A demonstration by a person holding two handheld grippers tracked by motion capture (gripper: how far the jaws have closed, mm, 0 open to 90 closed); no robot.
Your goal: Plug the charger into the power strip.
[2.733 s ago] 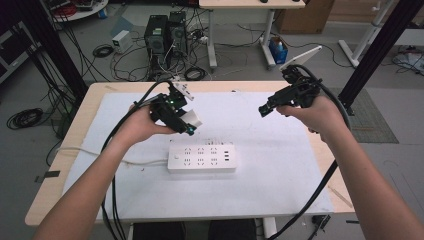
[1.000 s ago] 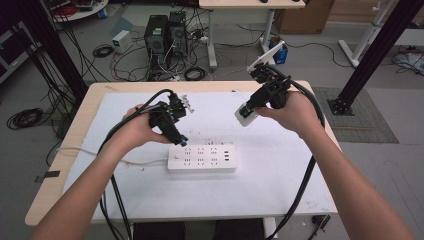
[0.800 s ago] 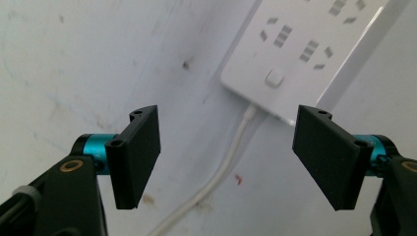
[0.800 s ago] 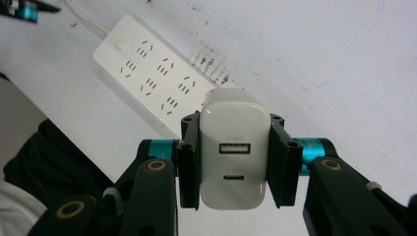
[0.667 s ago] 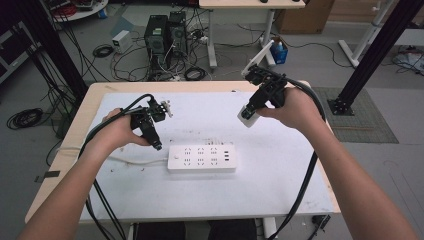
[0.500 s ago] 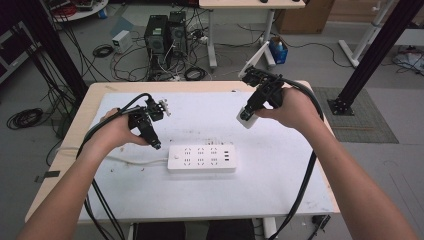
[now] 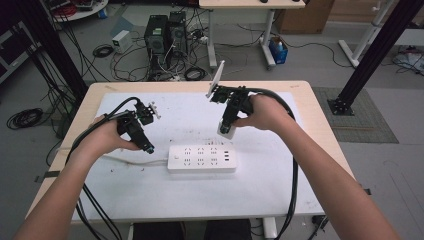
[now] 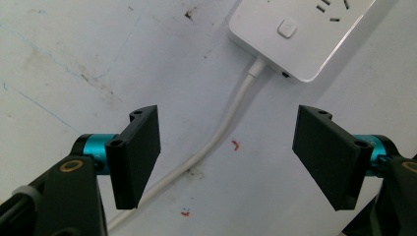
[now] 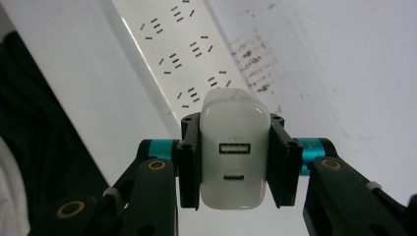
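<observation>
White charger point(image 9: 234, 157) sits clamped in the right gripper point(image 7: 227, 128), just above the power strip point(image 7: 201, 158), which lies at about seven o'clock, long axis three-to-nine. The left gripper point(image 8: 231, 157) hangs open over the strip's cord point(image 8: 216, 142).

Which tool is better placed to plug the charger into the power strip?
Right. The right tool already clamps the white charger above the power strip. The left tool is open, holding nothing, near the strip's cord.
</observation>
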